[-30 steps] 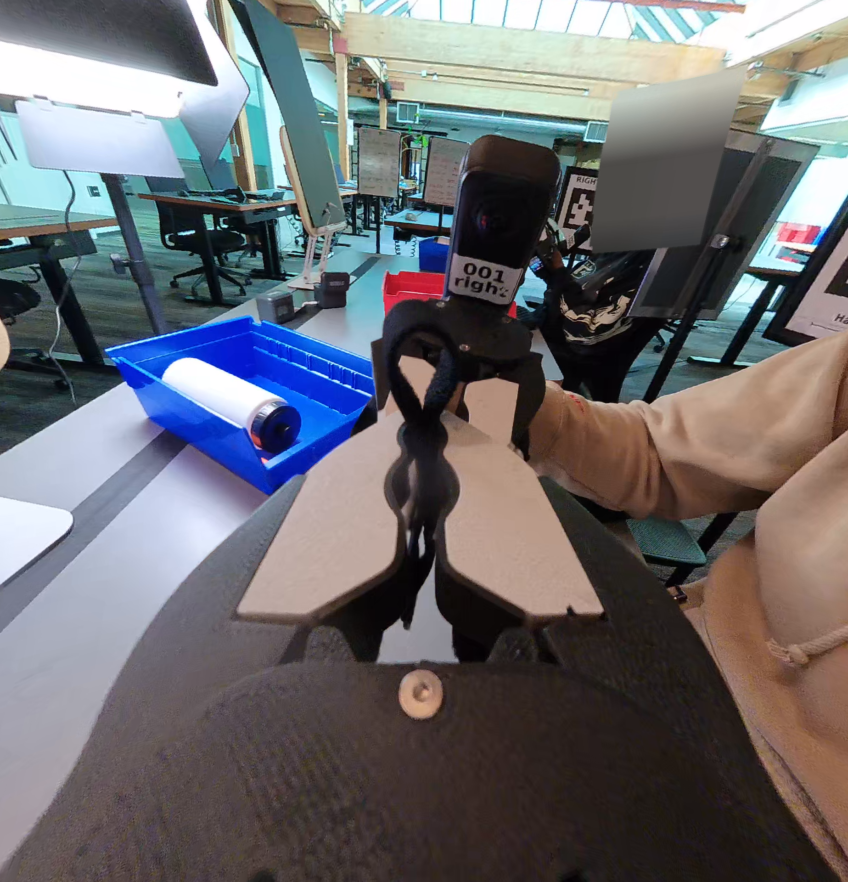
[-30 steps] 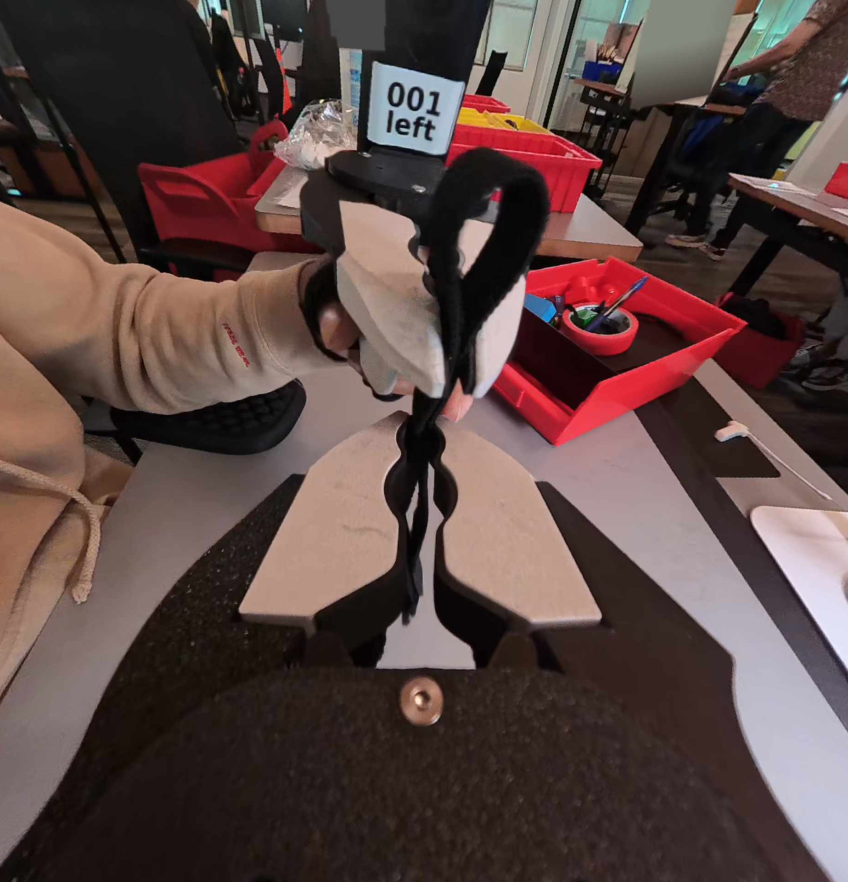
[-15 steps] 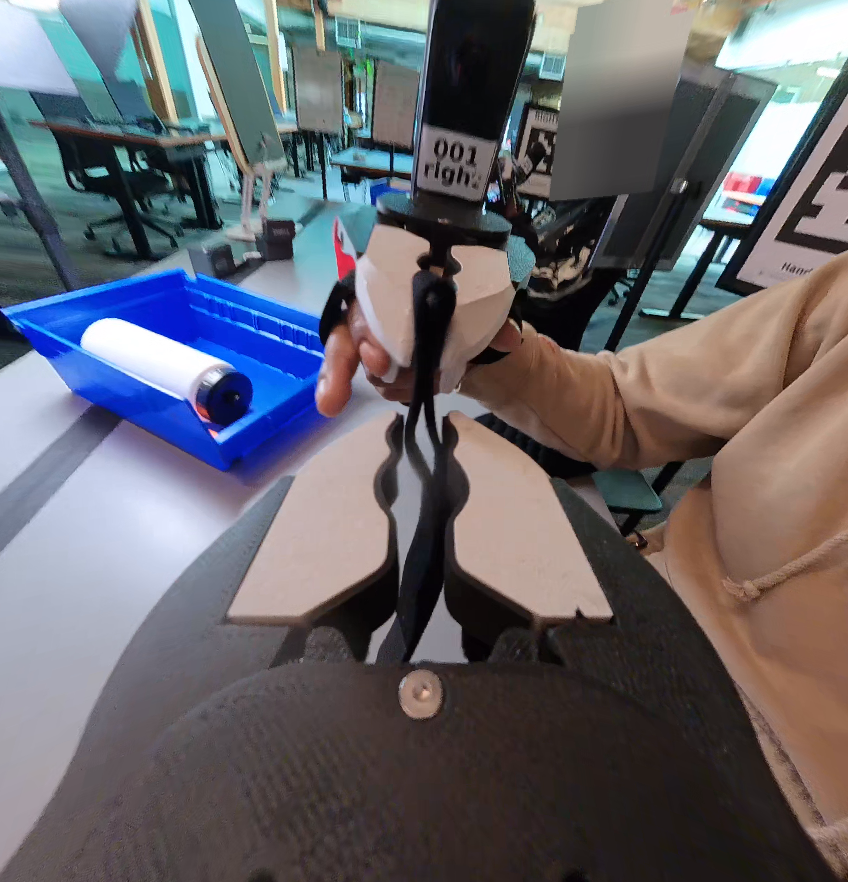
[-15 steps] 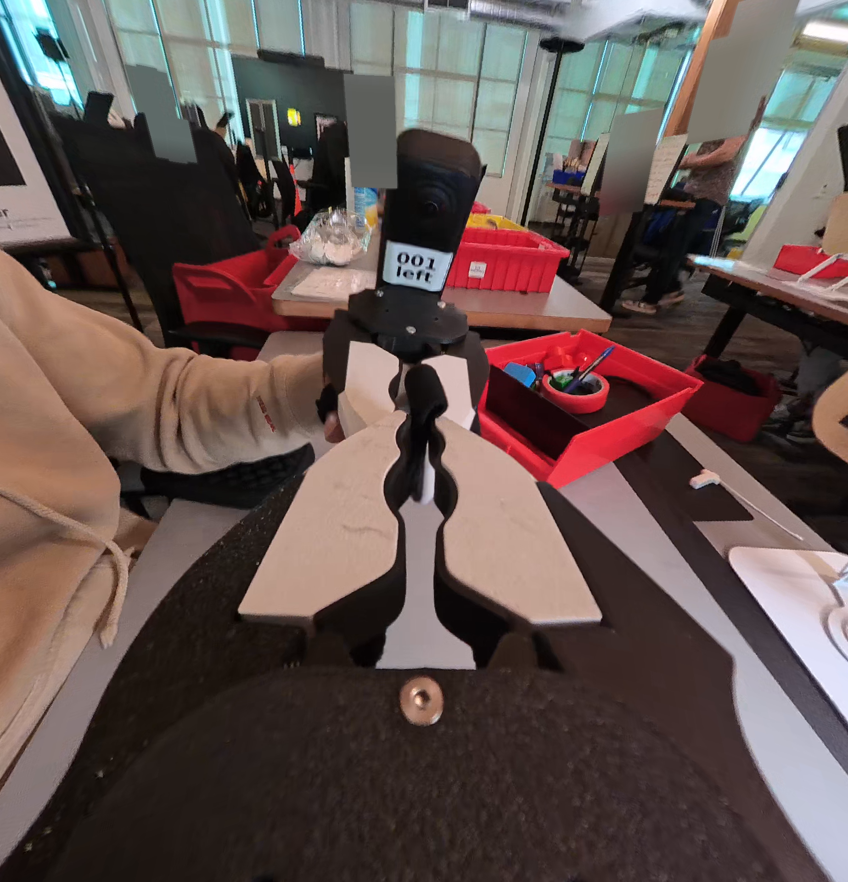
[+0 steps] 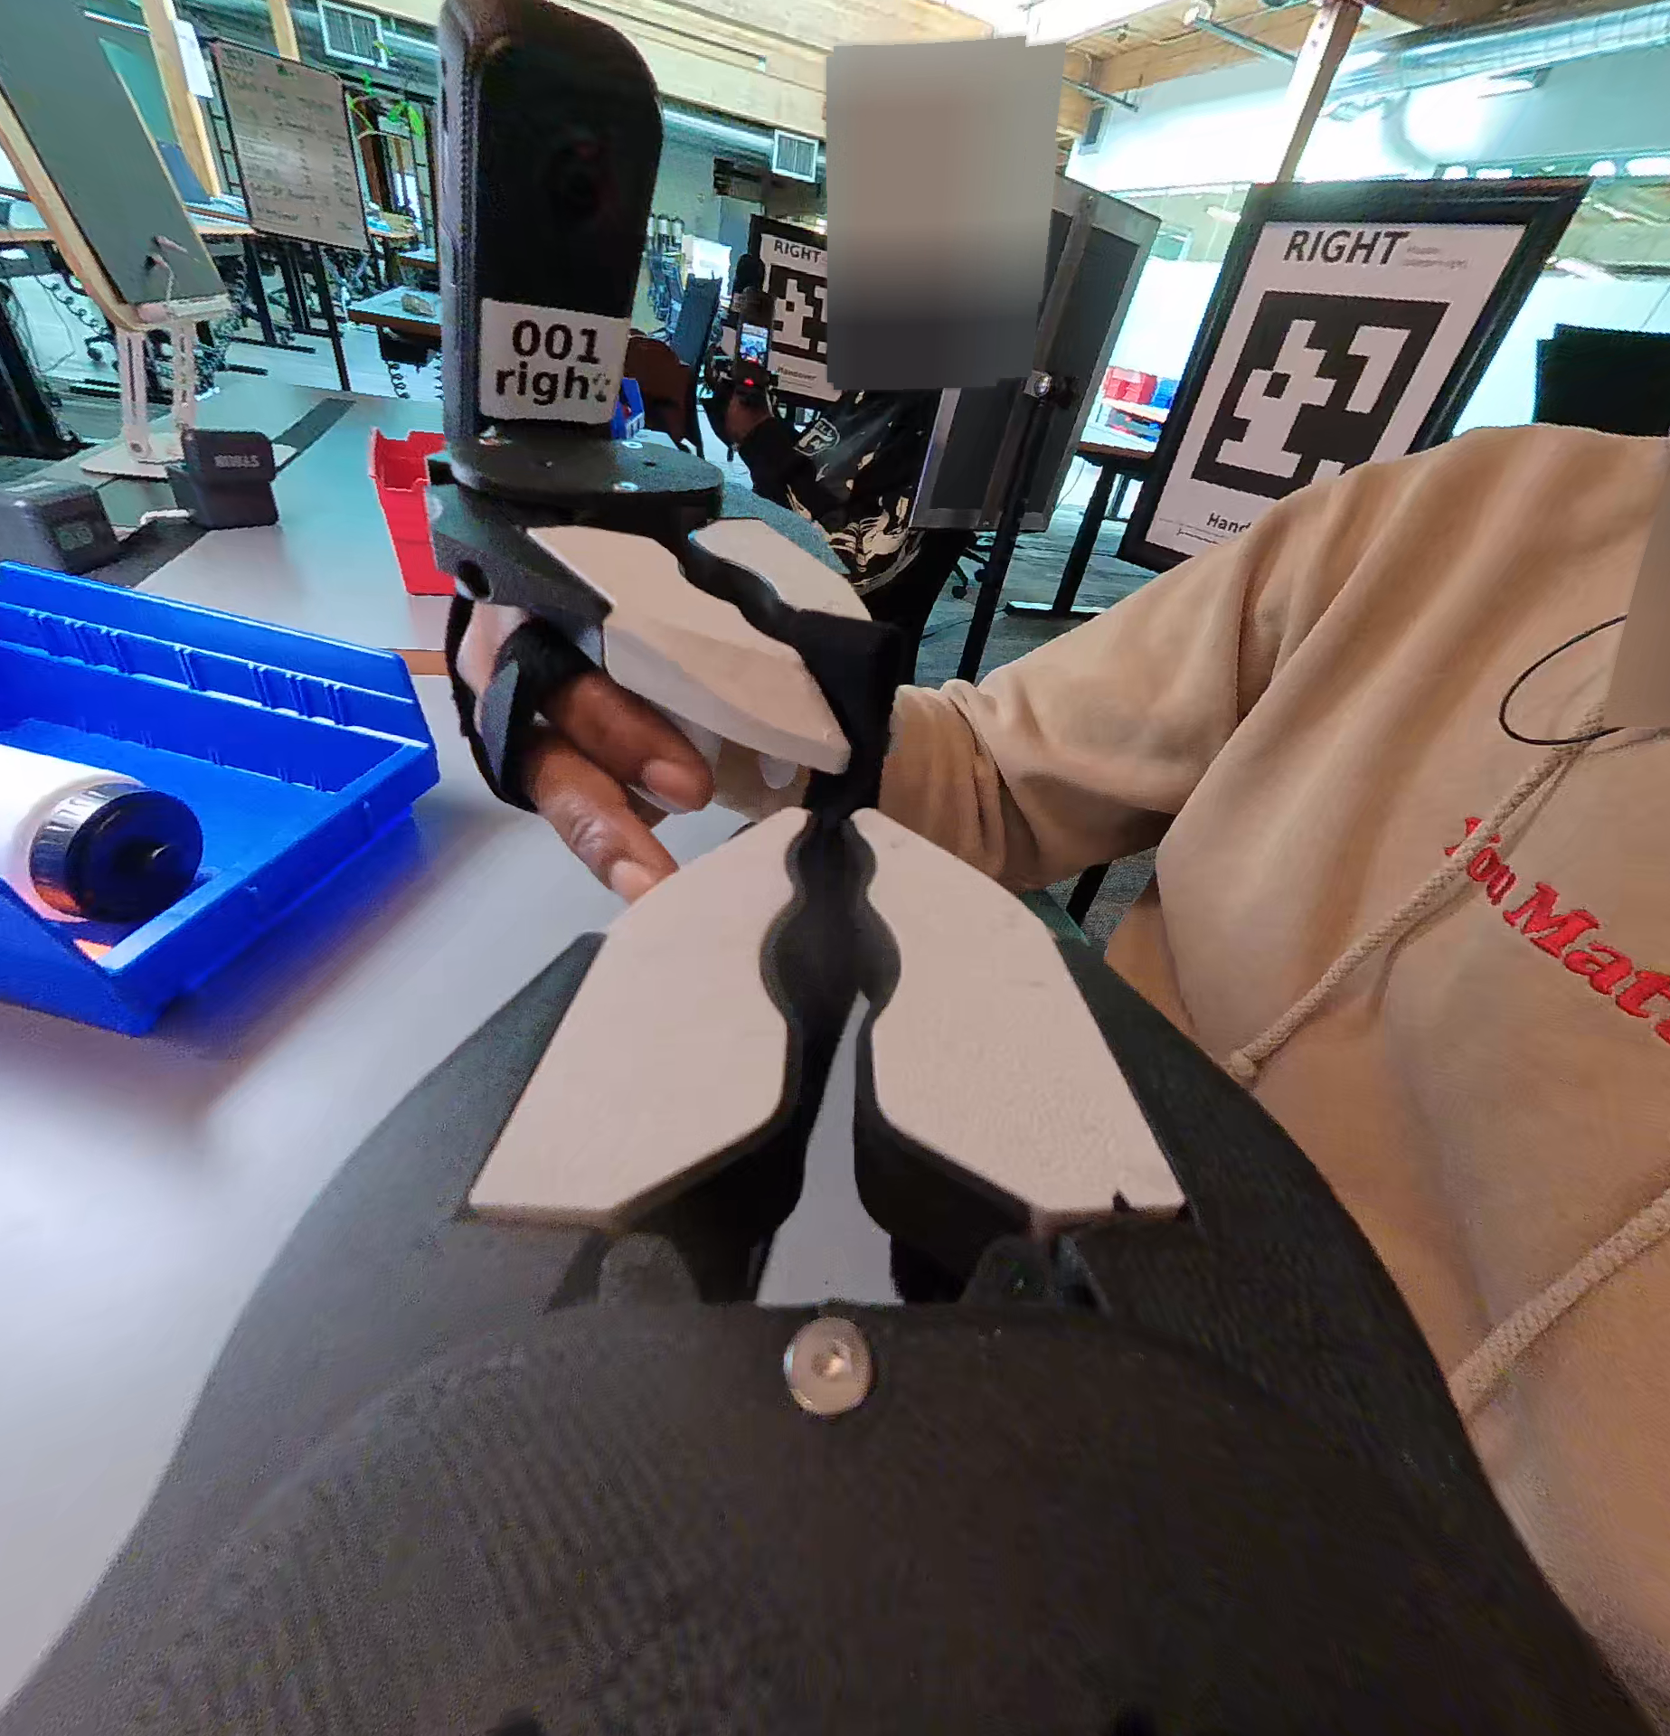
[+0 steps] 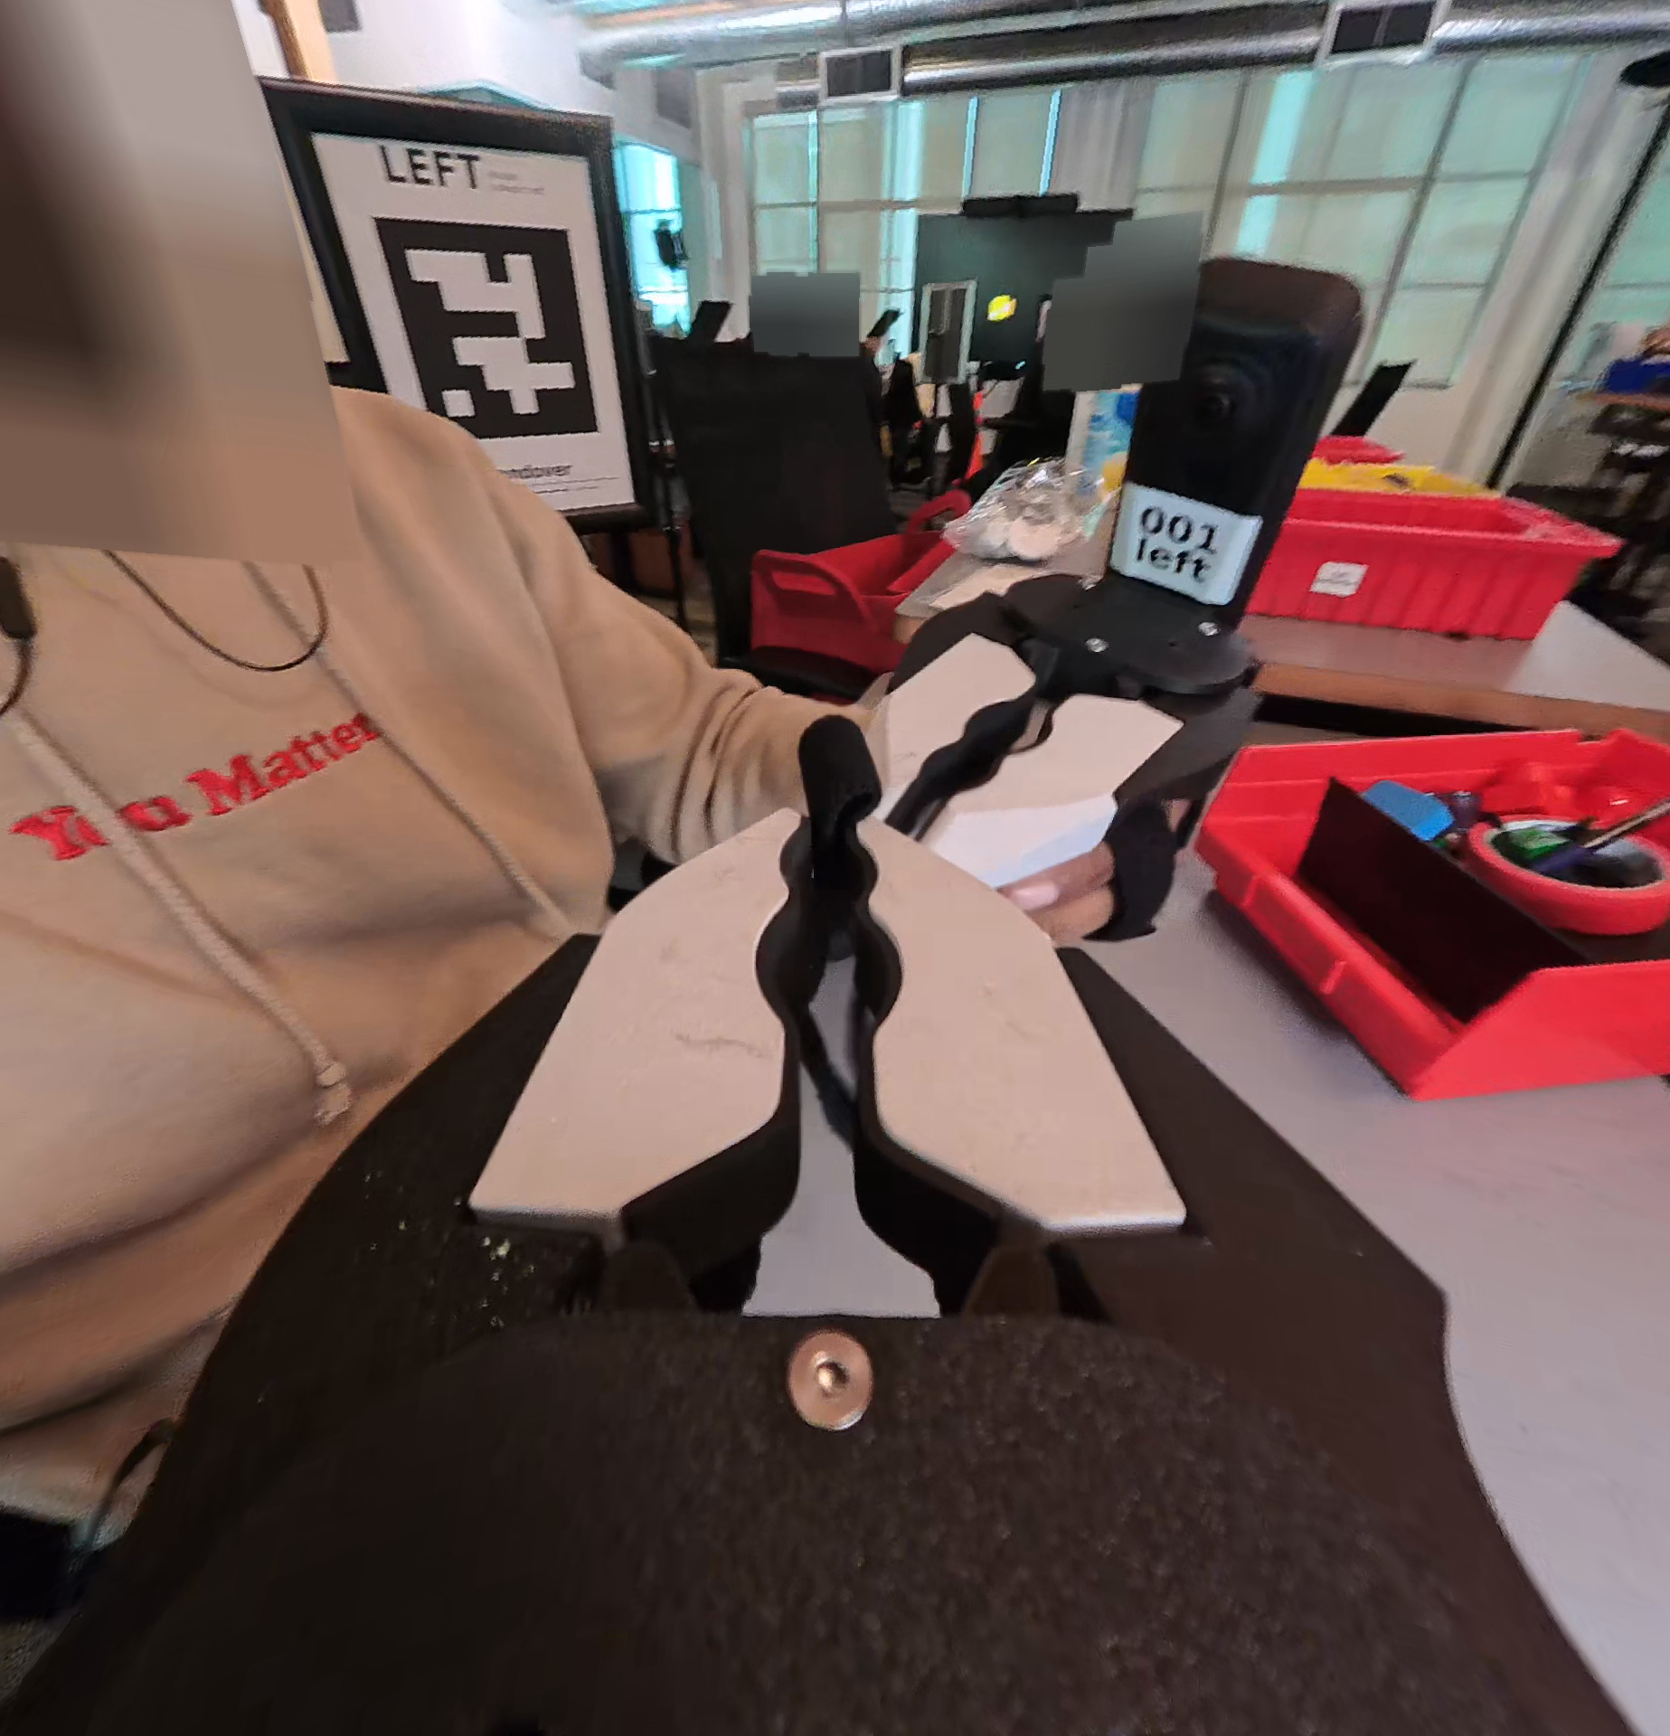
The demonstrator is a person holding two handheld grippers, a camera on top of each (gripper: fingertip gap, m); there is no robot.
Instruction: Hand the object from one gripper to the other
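Observation:
The object is a black fabric strap (image 6: 835,770). My right gripper (image 6: 829,827) is shut on it. A short loop of the strap stands out beyond the tips and a thin tail hangs between the fingers. My left gripper (image 5: 831,822) is shut, tip to tip with the right gripper (image 5: 835,751). In the left wrist view the strap (image 5: 845,789) runs from the right gripper's tips and narrows into my left tips. In the right wrist view the left gripper (image 6: 901,813) touches the base of the loop. Both are held above the grey table (image 5: 154,1221).
A blue bin (image 5: 248,714) holding a white roll (image 5: 51,827) sits at the left. A red bin (image 6: 1470,996) with a tape roll and small items sits at the right. The person in a beige hoodie (image 6: 248,892) is close behind both grippers. Left and right tips are no more than a few centimetres apart.
Both grippers gripped the strap a second ago. The left gripper then opened around it and has now closed again at the strap's loop. Both grippers have swung towards the person.

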